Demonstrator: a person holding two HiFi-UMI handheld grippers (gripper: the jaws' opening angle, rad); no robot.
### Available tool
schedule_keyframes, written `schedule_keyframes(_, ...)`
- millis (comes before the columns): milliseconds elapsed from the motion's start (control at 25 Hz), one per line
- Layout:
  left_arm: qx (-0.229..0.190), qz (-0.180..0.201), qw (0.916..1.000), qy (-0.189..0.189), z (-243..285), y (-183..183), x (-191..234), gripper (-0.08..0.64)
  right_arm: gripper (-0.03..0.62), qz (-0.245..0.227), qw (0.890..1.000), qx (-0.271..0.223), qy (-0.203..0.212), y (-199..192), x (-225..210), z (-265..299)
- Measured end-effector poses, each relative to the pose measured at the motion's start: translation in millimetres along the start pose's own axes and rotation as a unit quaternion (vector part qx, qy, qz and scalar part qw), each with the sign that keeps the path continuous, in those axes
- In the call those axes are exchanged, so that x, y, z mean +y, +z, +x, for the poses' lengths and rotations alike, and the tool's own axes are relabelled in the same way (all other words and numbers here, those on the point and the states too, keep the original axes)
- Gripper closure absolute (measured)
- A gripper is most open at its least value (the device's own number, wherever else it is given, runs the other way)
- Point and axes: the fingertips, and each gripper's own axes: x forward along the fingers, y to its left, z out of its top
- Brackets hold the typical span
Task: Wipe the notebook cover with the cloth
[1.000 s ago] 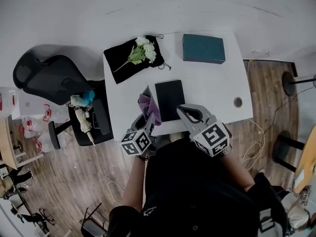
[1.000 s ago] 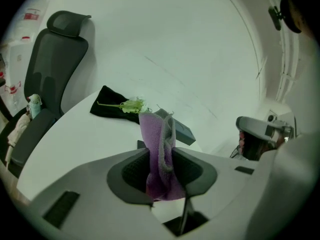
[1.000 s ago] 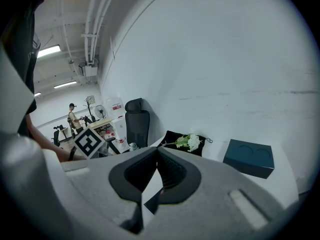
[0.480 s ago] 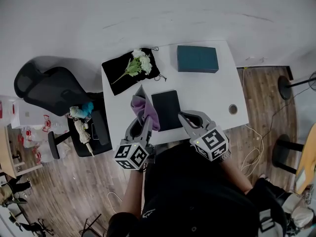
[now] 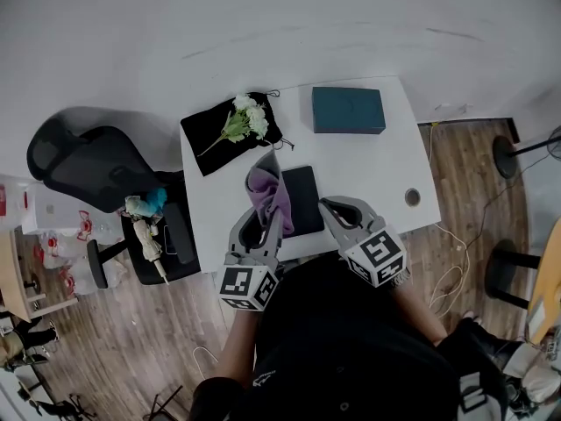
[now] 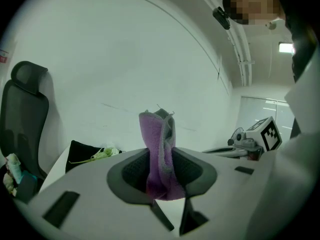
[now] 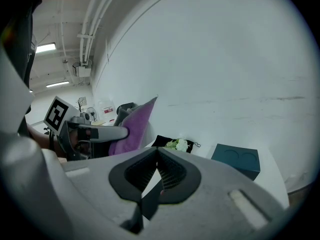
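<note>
Left hand-held gripper (image 5: pixel 263 210) clamps the purple cloth (image 5: pixel 267 189) above the left edge of the notebook (image 5: pixel 307 196), which lies at the near side of the counter (image 5: pixel 368 160). Right hand-held gripper (image 5: pixel 331 207) hovers beside the notebook, jaws together and empty. Wiping looks not yet begun; next, the cloth must come down flat onto the cover.

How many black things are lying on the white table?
2. A black pouch lies under the flowers at the far left corner of the table. The black notebook lies near the front edge, partly behind the purple cloth.
</note>
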Motion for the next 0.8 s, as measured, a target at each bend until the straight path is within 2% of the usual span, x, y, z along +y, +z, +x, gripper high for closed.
schedule_keyframes(360, -0.006, 0.05, 0.9987, 0.005, 3, 10, -7, 0.434, 0.588, -0.002, 1.0, -0.015, -0.005, 13, -6, -2)
schedule_keyframes(600, -0.027, 0.058, 0.9979, 0.009, 6, 31, -6, 0.434, 0.588, -0.001, 0.999, -0.041, -0.025, 35, -21, -9)
schedule_keyframes(800, -0.049, 0.07, 0.9963, 0.01, 7, 54, -8, 0.434, 0.588, -0.031, 0.997, -0.06, -0.028, 60, -27, -17)
